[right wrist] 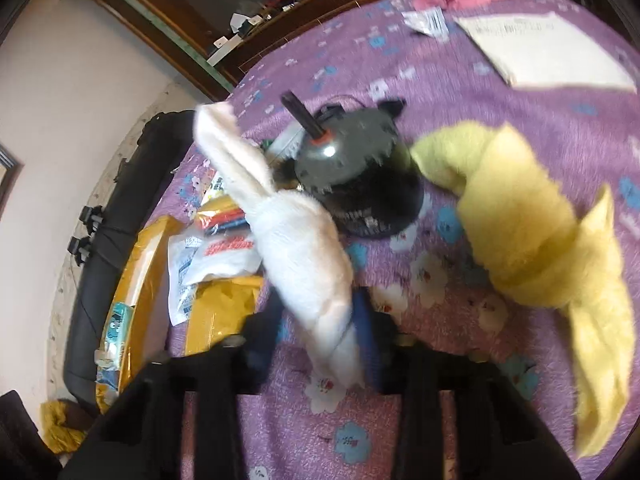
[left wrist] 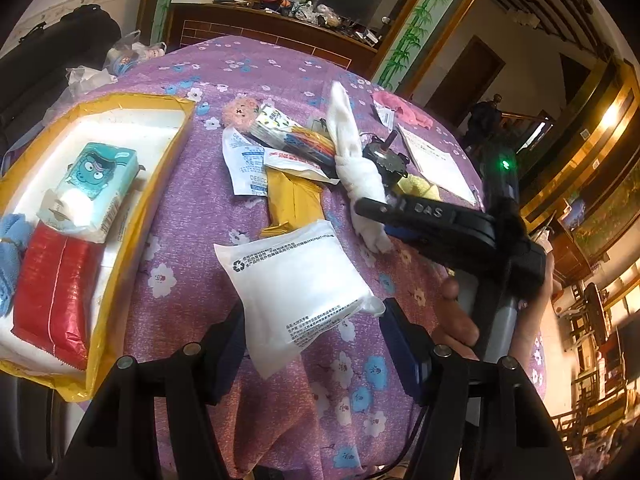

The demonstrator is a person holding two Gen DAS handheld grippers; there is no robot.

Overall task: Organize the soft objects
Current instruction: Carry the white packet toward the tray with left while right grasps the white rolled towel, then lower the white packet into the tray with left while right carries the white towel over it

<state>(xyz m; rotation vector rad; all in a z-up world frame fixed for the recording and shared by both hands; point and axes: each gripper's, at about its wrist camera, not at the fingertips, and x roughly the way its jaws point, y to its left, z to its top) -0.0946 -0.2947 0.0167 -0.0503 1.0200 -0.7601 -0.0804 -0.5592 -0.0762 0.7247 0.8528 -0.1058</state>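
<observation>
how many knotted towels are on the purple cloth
2. The white towel lies between the right tool's fingers, left of the grey motor; the yellow towel lies right of the motor. Others may be hidden.

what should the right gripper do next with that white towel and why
Probably close and lift: the right hand-held gripper has its fingers either side of the knotted white towel, jaws apparently not yet clamped. The box with tissue packs seems the destination.
</observation>
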